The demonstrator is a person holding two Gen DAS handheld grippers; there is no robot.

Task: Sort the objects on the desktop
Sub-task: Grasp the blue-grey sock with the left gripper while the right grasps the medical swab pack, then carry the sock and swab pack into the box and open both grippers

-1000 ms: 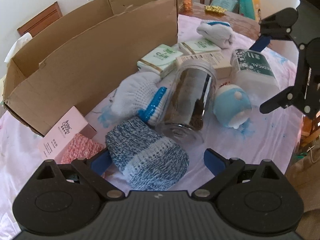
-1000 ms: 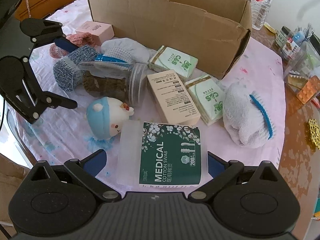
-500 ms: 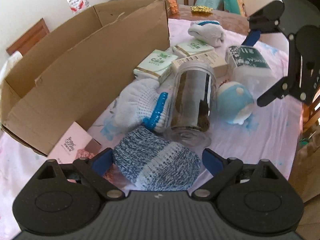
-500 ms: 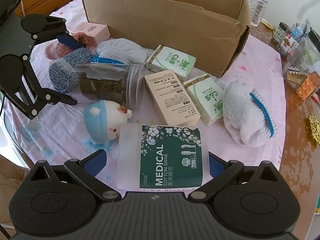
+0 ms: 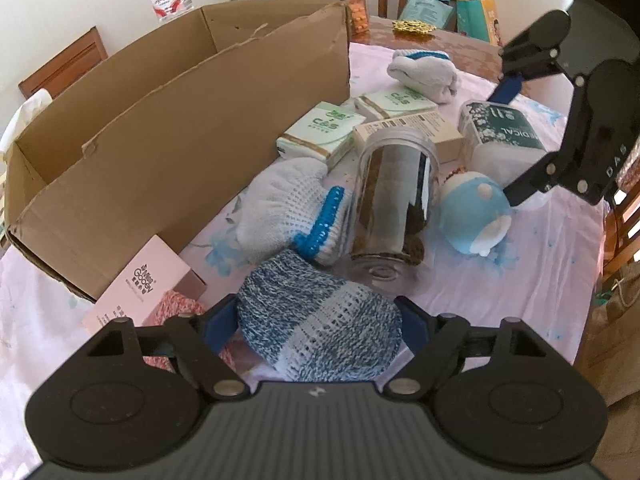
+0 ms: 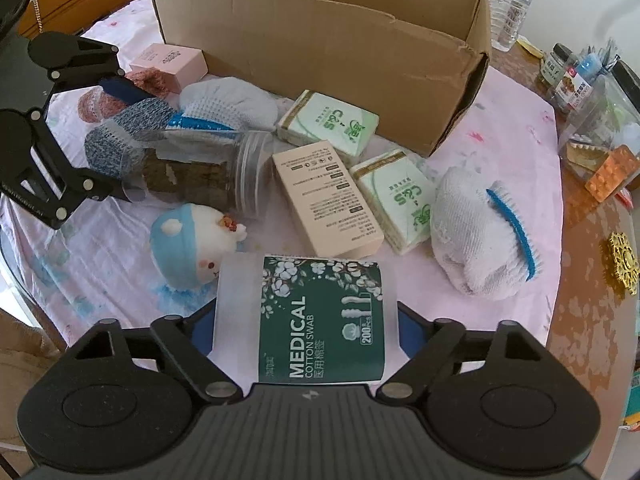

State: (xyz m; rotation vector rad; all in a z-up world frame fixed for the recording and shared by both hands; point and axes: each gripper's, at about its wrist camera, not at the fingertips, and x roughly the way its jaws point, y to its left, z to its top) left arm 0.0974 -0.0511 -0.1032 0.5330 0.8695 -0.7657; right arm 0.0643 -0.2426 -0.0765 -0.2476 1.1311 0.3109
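Cardboard makes up the big box (image 5: 188, 120) at the back of the counter (image 6: 500, 128), and what shows of its inside looks bare, so by my judgement the sorting has hardly begun. Nothing visible has gone in yet.

Everything else lies loose on the pink cloth. In the right wrist view the cotton swab tub (image 6: 316, 316) sits at 6 o'clock between the spread fingers of the right tool (image 6: 302, 330); the blue pads flank its sides, but I cannot tell whether they press it. At 9 o'clock from the tub lies the blue-capped plush toy (image 6: 192, 244), and beyond it the clear jar (image 6: 200, 172) rests on its side. Toward 12 o'clock lie the beige carton (image 6: 324, 196) and two green tissue packs (image 6: 328, 124), near the box wall. A white glove (image 6: 476, 236) with a blue cuff lies at 3 o'clock.

In the left wrist view the left tool (image 5: 320, 326) straddles the blue knit sock (image 5: 316, 324), its pads at either flank, the grip not visibly closed. Another white glove (image 5: 280, 204) lies at 12 o'clock from it, the pink box (image 5: 140, 284) at 9 o'clock beside a pink knit piece (image 5: 176, 308).

Both first picks seem about to start; all the items remain to be moved.
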